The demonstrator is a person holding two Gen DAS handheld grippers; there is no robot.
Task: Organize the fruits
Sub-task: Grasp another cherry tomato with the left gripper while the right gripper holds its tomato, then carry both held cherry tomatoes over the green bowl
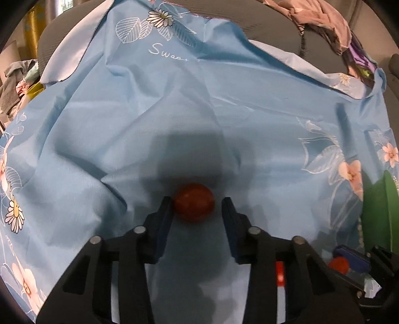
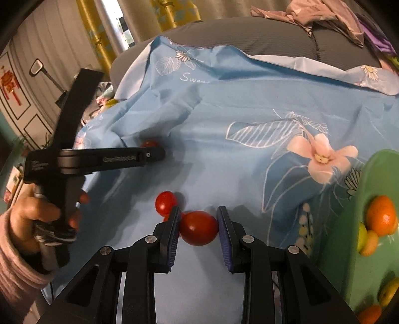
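A dark red tomato (image 1: pixel 194 205) lies on the blue floral cloth (image 1: pixel 174 112) between the fingers of my left gripper (image 1: pixel 197 200). The left pad touches it and a narrow gap shows at the right pad. From the right wrist view the left gripper (image 2: pixel 154 153) is seen side-on, low over the cloth, with that tomato (image 2: pixel 149 144) peeking out behind it. My right gripper (image 2: pixel 198 211) is shut on another red tomato (image 2: pixel 198 228), both blue pads against its sides. A smaller tomato (image 2: pixel 165 202) sits just left of it, and a further red one is mostly hidden behind the left finger.
A green tray (image 2: pixel 361 199) at the right edge holds an orange (image 2: pixel 381 219) and several yellow and orange fruits. A person's hand (image 2: pixel 47 216) in a pink sleeve grips the left tool. Rumpled clothes (image 2: pixel 324 15) lie on the grey cushion behind the cloth.
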